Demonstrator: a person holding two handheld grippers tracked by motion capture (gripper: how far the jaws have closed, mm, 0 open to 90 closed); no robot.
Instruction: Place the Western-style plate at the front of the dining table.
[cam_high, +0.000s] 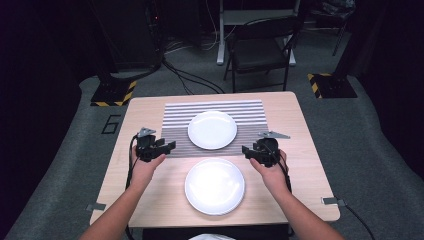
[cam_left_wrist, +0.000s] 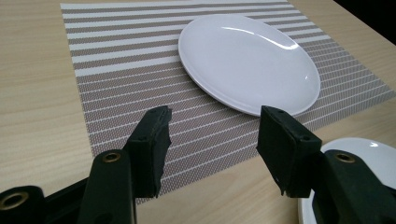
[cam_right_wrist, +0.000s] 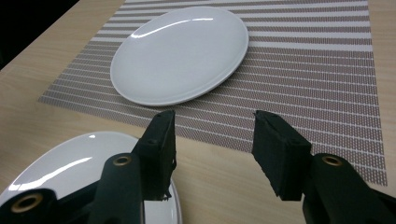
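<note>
High view shows the left claw (cam_high: 171, 145) and right claw (cam_high: 244, 150) wide open and empty, one on each side, near the big plate (cam_high: 215, 186) on the tabletop (cam_high: 150, 190). A small plate (cam_high: 212, 129) sits on the striped mat (cam_high: 247, 114). Nothing is picked up yet; next, probably, a claw must reach a plate's rim and pinch it.

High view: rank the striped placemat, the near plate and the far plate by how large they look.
1. striped placemat, largest.
2. near plate.
3. far plate, smallest.

The near plate lies closer to the camera, so its edge over the far plate may be partly nearness.
</note>
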